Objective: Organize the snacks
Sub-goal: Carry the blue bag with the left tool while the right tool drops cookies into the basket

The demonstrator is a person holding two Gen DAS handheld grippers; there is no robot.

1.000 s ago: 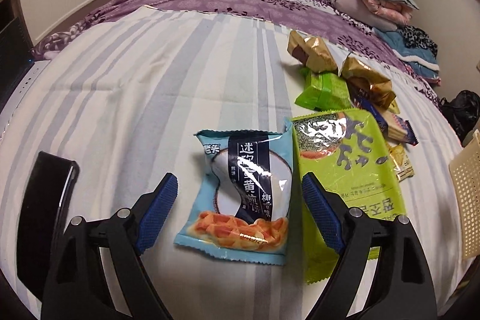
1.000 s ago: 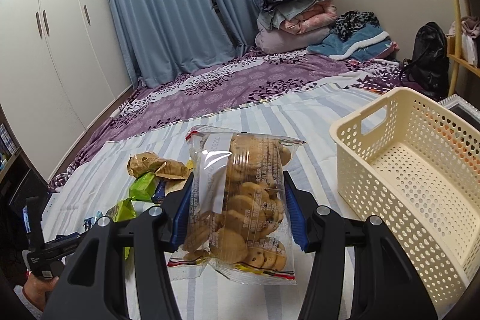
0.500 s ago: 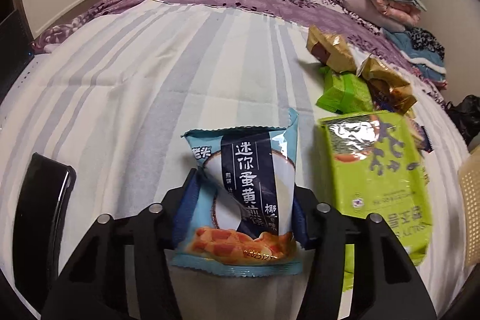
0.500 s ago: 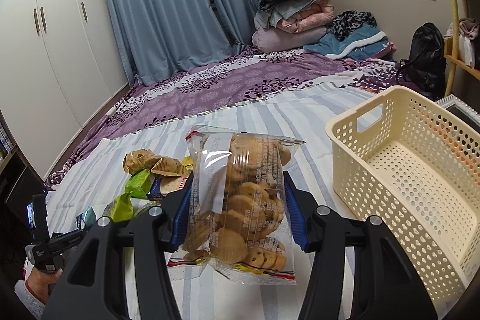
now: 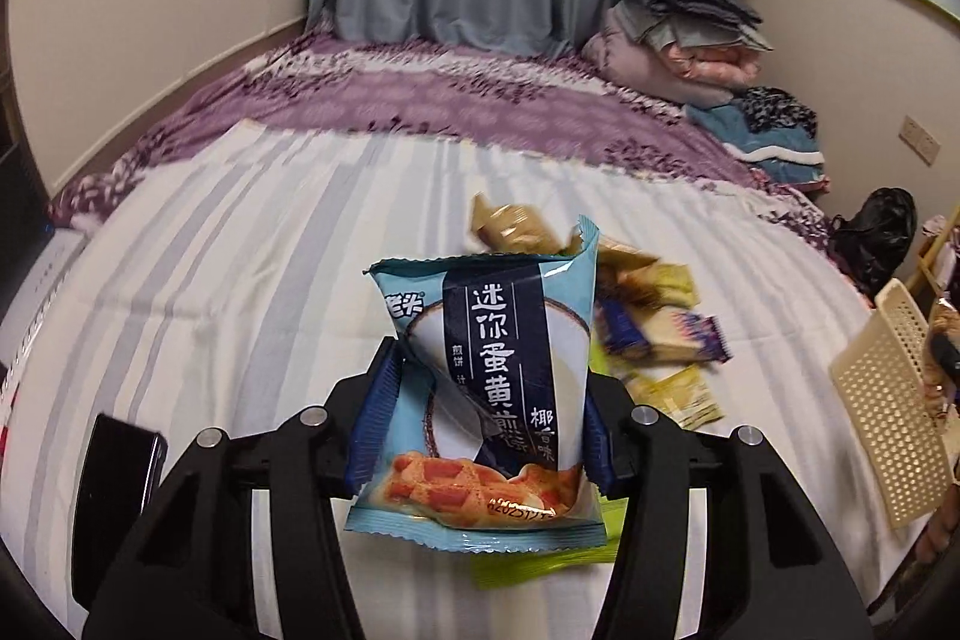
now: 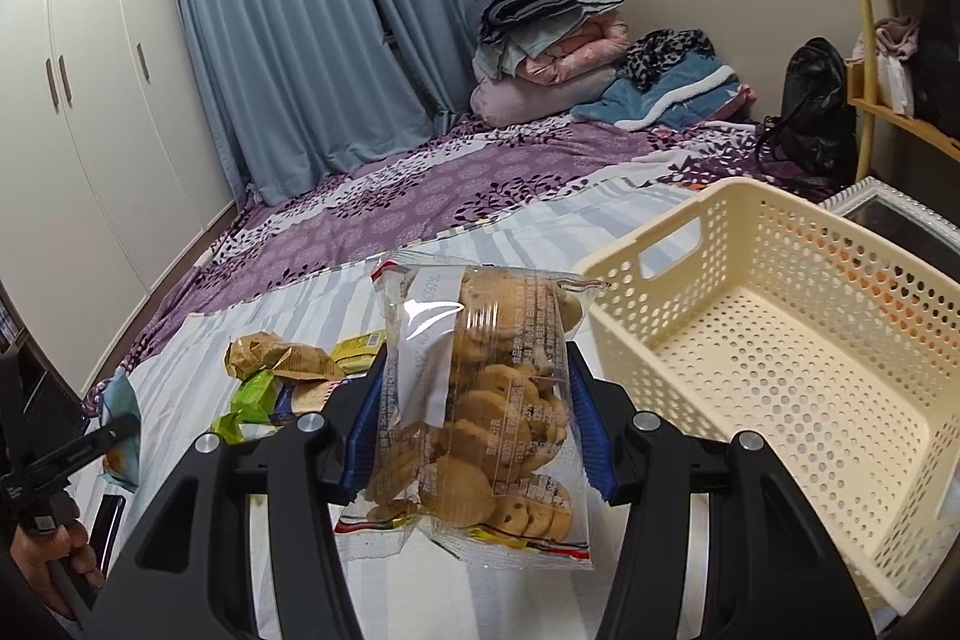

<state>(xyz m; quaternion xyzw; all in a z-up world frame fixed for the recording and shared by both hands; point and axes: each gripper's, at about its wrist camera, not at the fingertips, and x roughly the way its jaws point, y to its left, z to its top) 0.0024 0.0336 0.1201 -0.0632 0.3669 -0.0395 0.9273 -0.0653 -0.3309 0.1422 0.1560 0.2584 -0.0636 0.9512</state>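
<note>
- Blue pads of the left gripper (image 5: 483,427) pinch the light-blue egg-roll snack packet (image 5: 492,388) from both sides; the jaws closed on it within the last second, and the packet stands upright between them, clear of the bed.
- Left gripper points downward over the striped sheet (image 5: 240,280), with the black frame arms spreading toward the camera.
- Behind and to the right of the lifted packet lies the loose snack pile (image 5: 648,316): gold wrappers, a purple-edged biscuit pack and small yellow sachets, blurred here.
- A green packet (image 5: 540,562) lies on the sheet beneath the held one, mostly hidden by it.
- A black phone-like object (image 5: 114,496) rests on the sheet beside the left finger.
- Right gripper (image 6: 477,430) is clenched on a clear bag of chocolate-chip cookies (image 6: 486,412), pads pressing its two sides, the bag upright and off the sheet.
- It tilts moderately downward, just left of the cream perforated basket (image 6: 780,340), which sits on the bed with nothing visible inside.
- From the right wrist view, the person's left hand (image 6: 48,556) grips the other tool's handle at the lower left edge, with the blue packet raised above it.
- Folded blankets (image 6: 552,46) are stacked at the far end of the bed against blue curtains (image 6: 336,40).
</note>
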